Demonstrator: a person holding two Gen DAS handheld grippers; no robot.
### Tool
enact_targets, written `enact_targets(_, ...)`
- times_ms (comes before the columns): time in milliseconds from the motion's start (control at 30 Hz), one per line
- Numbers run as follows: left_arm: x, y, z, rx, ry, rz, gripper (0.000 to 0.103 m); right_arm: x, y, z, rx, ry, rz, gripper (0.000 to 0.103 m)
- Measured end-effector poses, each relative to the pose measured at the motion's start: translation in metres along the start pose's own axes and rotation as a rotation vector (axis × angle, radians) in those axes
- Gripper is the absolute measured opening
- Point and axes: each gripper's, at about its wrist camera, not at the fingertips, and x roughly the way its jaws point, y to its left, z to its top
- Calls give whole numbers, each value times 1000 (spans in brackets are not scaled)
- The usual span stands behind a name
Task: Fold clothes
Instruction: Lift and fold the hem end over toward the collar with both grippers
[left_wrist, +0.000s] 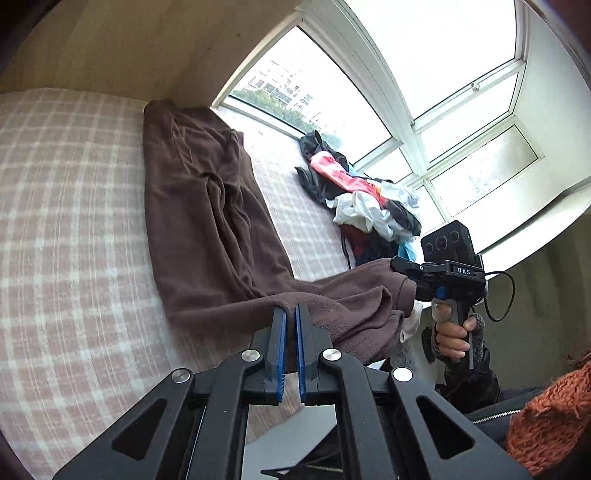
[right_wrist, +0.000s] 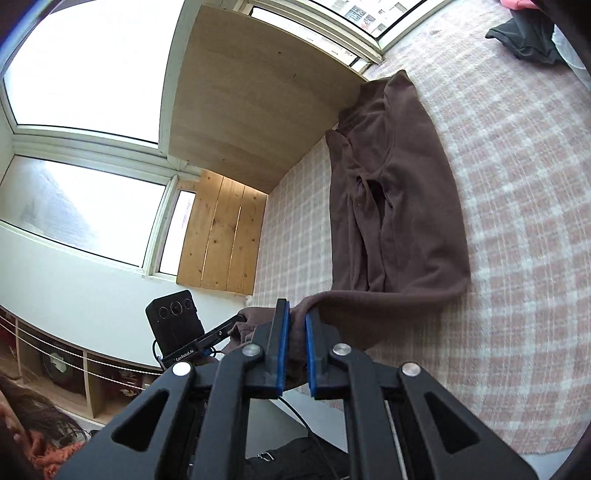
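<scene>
1. The left gripper (left_wrist: 291, 314) has its blue-padded jaws nearly together, pinching brown fabric between them.
2. The right gripper (right_wrist: 297, 317) is likewise clamped on fabric.
3. The right hand (left_wrist: 451, 334), in a fingerless glove, wraps its handle.

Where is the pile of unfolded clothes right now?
In the left wrist view, the pile of mixed clothes sits on the checked bed cover by the window, right of the brown garment and beyond the right tool.
</scene>
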Motion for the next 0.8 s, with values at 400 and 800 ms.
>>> enact_targets(400, 101, 107, 100, -79, 143, 80, 4, 80, -95, 114, 236, 39, -211, 8)
enact_targets(800, 117, 139, 107, -165, 235, 26, 8, 59, -90, 136, 282, 49, -188, 43)
